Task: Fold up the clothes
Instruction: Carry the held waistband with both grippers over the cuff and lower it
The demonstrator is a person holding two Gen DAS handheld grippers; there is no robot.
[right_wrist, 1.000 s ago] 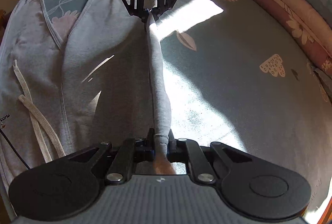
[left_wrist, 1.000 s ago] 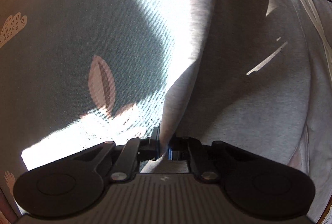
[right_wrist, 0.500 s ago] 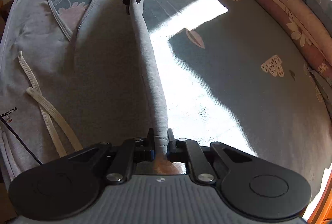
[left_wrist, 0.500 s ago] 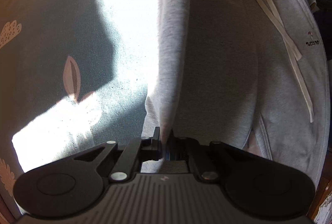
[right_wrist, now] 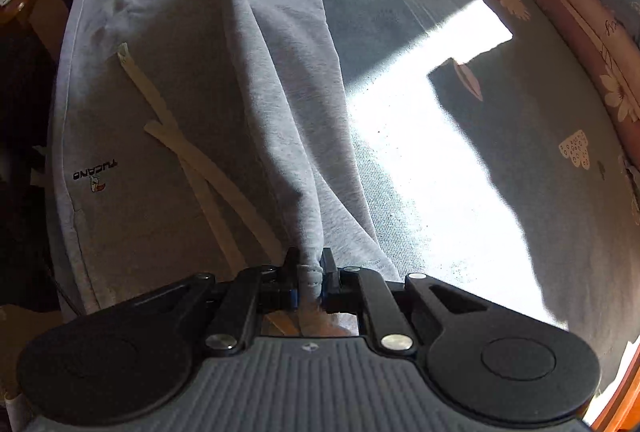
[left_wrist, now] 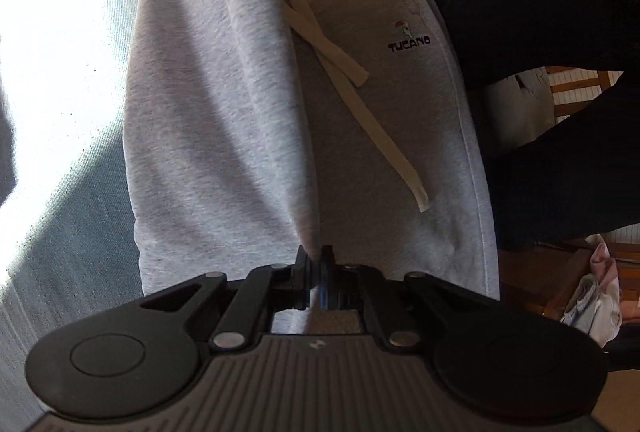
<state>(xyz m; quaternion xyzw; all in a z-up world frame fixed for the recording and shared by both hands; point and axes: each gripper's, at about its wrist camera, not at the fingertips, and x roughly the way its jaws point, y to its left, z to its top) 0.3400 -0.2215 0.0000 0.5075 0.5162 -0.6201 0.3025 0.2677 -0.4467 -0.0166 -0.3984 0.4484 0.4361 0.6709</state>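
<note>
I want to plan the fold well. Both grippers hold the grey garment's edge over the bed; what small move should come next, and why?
Probably lower both together to lay the edge flat. The left gripper and right gripper pinch the grey garment, whose lifted edge hangs above its half with the drawstring.

The sweatpants (left_wrist: 224,119) are soft, matt grey fleece cloth with a flat woven cream drawstring (left_wrist: 384,135). The bedsheet (right_wrist: 460,31) is fine-ribbed matt cotton.
</note>
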